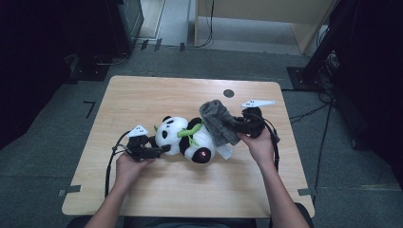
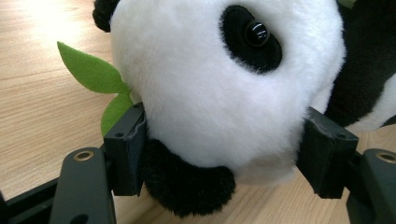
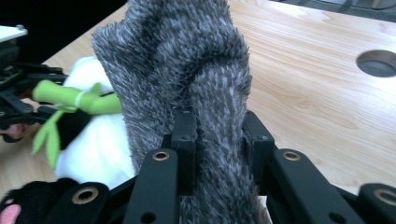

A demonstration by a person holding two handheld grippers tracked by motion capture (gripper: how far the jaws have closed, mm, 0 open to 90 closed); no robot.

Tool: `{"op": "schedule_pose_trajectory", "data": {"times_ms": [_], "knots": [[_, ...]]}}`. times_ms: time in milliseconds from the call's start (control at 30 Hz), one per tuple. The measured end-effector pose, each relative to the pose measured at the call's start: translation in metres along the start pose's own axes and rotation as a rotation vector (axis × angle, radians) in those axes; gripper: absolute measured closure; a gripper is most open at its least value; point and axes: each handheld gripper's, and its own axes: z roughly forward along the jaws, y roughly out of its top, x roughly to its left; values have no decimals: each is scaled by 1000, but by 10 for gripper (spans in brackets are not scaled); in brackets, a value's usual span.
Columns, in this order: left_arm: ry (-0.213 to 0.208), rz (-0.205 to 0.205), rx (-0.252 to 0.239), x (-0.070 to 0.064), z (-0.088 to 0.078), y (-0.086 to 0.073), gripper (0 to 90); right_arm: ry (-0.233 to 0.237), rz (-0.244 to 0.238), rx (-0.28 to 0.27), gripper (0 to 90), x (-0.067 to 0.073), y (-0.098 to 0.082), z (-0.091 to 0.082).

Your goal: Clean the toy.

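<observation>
— Where do we stand?
— Our right gripper pinches the grey fuzzy cloth, draped over the panda toy mid-table, toward the right edge. Our left gripper clamps the panda's head.
— Which step?
— Covering the panda, we judge. Next, lower the cloth flat and release.

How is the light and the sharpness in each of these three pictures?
High view: dim, the room edges almost black, the table evenly lit. Left gripper view: bright glare on the wood at top left, the panda sharp. Right gripper view: the grey fuzzy cloth crisp, its background slightly soft.
</observation>
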Motion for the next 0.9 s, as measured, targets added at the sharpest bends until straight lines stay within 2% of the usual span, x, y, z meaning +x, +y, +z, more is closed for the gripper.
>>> {"op": "schedule_pose_trajectory", "data": {"times_ms": [300,533,667,800,900], "knots": [[-2,1,1,0,0,0,284,-60,28,27,733,-18,-7,1],[2,6,0,0,0,0,274,-90,46,1,742,-27,-6,-10],[5,9,-2,0,0,0,256,-66,49,-48,745,-23,2,-25],[9,13,-3,-1,0,0,246,-18,22,-88,748,-10,13,-38],[9,15,-3,-2,0,-1,239,13,1,-99,748,2,21,-42]]}}
